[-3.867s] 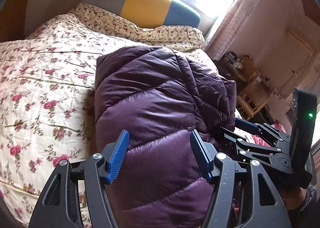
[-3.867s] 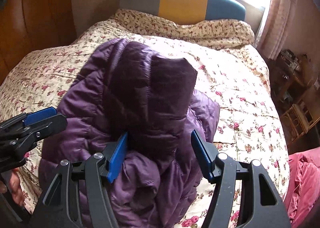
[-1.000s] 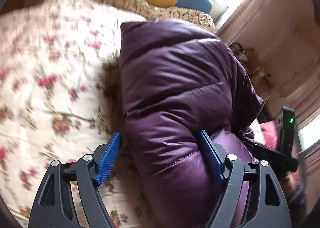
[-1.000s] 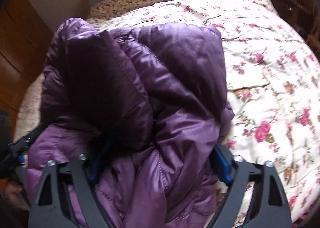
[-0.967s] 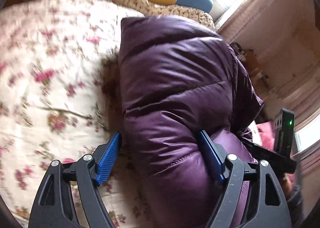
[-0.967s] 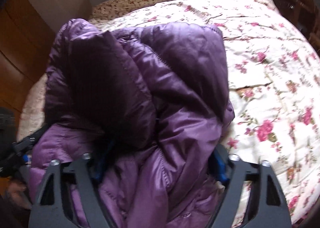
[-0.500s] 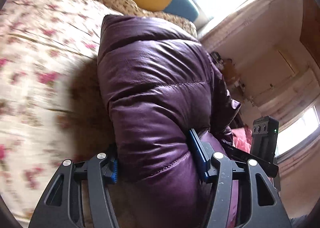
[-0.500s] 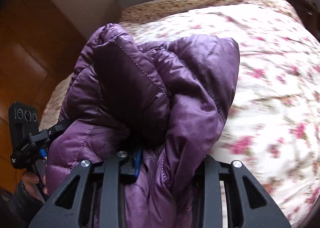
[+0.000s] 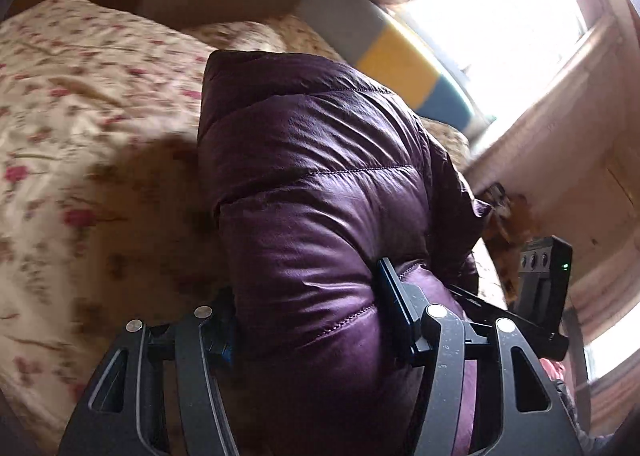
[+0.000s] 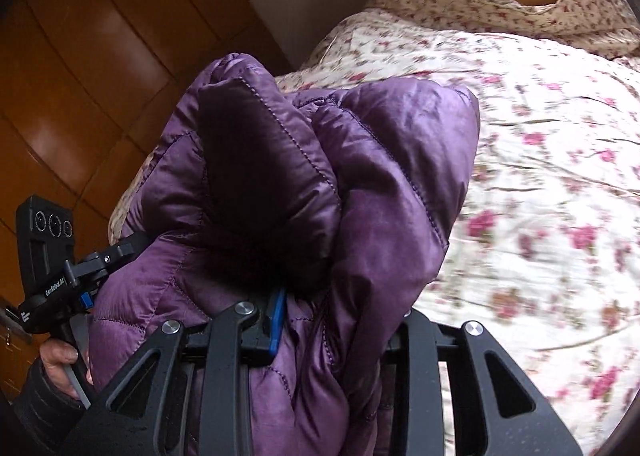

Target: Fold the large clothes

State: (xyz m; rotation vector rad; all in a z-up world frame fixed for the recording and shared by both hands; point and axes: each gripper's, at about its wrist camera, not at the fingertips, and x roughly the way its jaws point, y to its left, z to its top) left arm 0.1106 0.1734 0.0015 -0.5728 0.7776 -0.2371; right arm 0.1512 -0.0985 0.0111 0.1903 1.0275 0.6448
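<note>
One wide bed (image 9: 80, 135) is filling both views, its cream quilt printed with small red flowers, and a grey, yellow and blue headboard (image 9: 400, 55) is sitting at about one o'clock in the left wrist view under a bright window (image 9: 500, 3). Over the quilt I am holding a bundled purple puffer jacket (image 9: 320, 215) between both tools; whether its underside is touching the quilt I cannot tell. In the right wrist view the jacket (image 10: 320, 195) is bulging from the centre toward ten o'clock, with brown wooden panels (image 10: 80, 55) behind it. My left gripper (image 9: 308, 316) is clamping a thick quilted fold, its fingers (image 9: 394, 296) pressing into the padding on either side. My right gripper (image 10: 336, 316) is squeezing a narrower bunch of the fabric, fingers (image 10: 276, 316) drawn close together on it. At eight o'clock in the right wrist view, my left hand (image 10: 60, 360) is gripping the other tool's handle.
</note>
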